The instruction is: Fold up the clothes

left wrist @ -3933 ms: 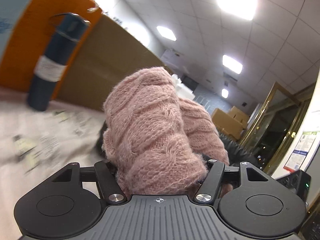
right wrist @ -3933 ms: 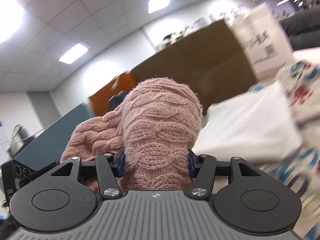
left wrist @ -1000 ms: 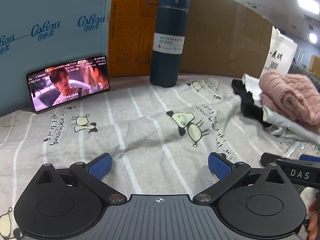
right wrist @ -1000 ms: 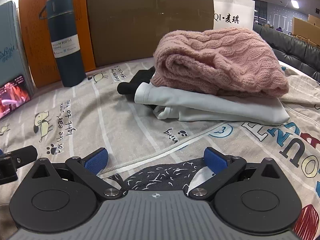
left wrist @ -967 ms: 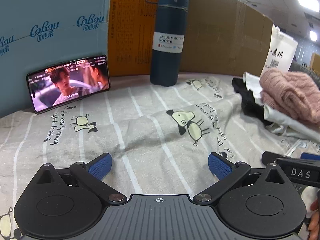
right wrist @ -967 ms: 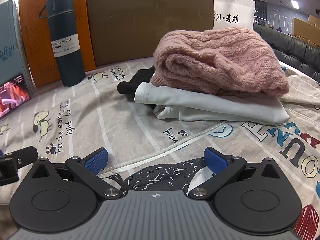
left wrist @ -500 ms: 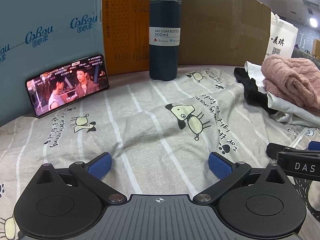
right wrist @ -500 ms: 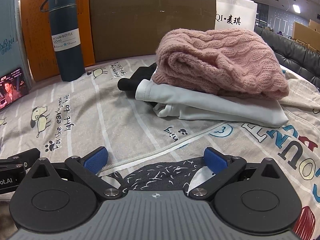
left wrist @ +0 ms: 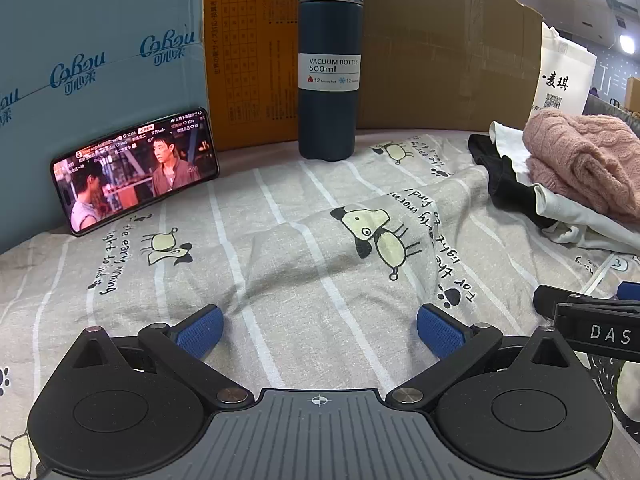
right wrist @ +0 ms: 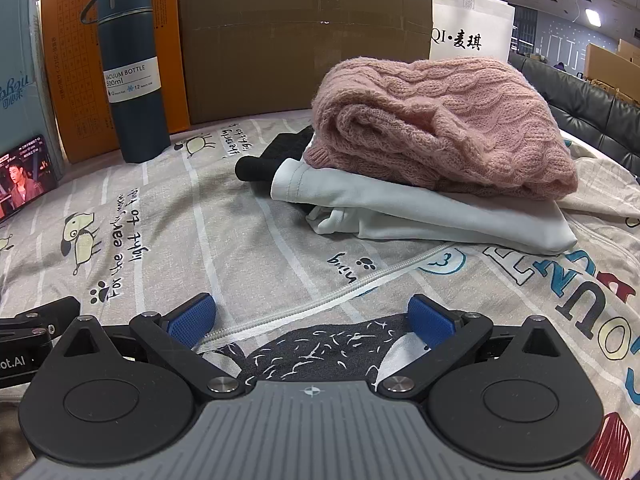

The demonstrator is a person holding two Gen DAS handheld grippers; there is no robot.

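So we've got a big printed sheet (left wrist: pixel 304 264) filling most of both views, soft cotton by the look of it, wrinkled into low ridges mid-frame. It may just be the cover everything lies on, we can't tell for sure.

Upper right of the right view is the stack: a pink sweater (right wrist: pixel 440 120) on top of a white garment (right wrist: pixel 420 212), with a black piece (right wrist: pixel 272 156) poking out at the stack's left. The sweater is chunky cable knit, so we'd guess bulky but light, squashy, grippy rather than slippery. It'll sag and unroll if lifted by one edge, so we'd take it by the thick folded edge at its left, with both claws well apart. The white one looks thin and smooth and would probably slide out from under, so pinch its hem through all layers.

A zipped printed garment (right wrist: pixel 520 288) lies lower right, touching the stack, its zipper (right wrist: pixel 320 304) running toward the right claw (right wrist: pixel 312 318). The zipper line is the stiffest bit, a decent fold guide.

Both claws are spread wide and holding nothing: the right one hangs low over the zipper, the left claw (left wrist: pixel 320 330) over bare sheet in the bottom middle of its view.
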